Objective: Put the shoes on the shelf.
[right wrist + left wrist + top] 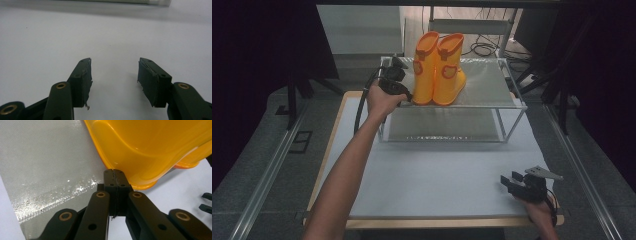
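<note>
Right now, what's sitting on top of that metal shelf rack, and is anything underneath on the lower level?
A pair of yellow rubber boots stands on the rack's top shelf, with the left gripper shut beside them. The lower shelf looks bare at the front; its back is covered.

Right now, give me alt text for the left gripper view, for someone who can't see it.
The left gripper, jaws shut with nothing between them, sits against the lower edge of a yellow rubber boot. The boot stands on a silvery mesh shelf.

a lab: black curtains (262, 45), floor cables (484, 47).
</note>
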Tool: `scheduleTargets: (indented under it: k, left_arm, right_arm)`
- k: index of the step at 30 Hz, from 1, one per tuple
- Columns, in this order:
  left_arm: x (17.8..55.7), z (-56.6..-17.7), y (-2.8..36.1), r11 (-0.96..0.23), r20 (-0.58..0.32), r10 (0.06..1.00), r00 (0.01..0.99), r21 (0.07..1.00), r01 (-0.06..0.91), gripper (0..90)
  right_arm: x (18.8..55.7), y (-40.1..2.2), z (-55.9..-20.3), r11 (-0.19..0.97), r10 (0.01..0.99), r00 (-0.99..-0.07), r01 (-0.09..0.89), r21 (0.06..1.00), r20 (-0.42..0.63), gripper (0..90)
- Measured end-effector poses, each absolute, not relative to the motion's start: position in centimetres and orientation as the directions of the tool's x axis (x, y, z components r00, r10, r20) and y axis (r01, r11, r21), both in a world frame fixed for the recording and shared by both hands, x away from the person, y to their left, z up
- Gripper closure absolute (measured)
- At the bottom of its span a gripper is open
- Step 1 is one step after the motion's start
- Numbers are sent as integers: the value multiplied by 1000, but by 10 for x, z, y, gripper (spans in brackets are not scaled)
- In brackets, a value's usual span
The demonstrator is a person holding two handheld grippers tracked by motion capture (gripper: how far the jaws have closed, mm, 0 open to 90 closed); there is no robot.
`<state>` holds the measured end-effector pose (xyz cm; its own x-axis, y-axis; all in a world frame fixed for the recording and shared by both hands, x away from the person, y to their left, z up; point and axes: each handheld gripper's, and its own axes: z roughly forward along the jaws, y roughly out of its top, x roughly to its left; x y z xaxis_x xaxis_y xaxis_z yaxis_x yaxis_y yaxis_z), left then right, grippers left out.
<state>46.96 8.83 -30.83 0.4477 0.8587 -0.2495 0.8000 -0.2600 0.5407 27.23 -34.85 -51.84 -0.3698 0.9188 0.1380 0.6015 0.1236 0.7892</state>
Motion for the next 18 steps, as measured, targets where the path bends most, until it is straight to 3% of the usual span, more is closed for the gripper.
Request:
scheduleTargets:
  k: [18]
  left_arm:
    - [466, -305, 53, -302, -312, 794, 522, 543, 784, 900]
  right_arm:
    - [271, -346, -516, 114, 917, -370, 595, 796, 146, 441]
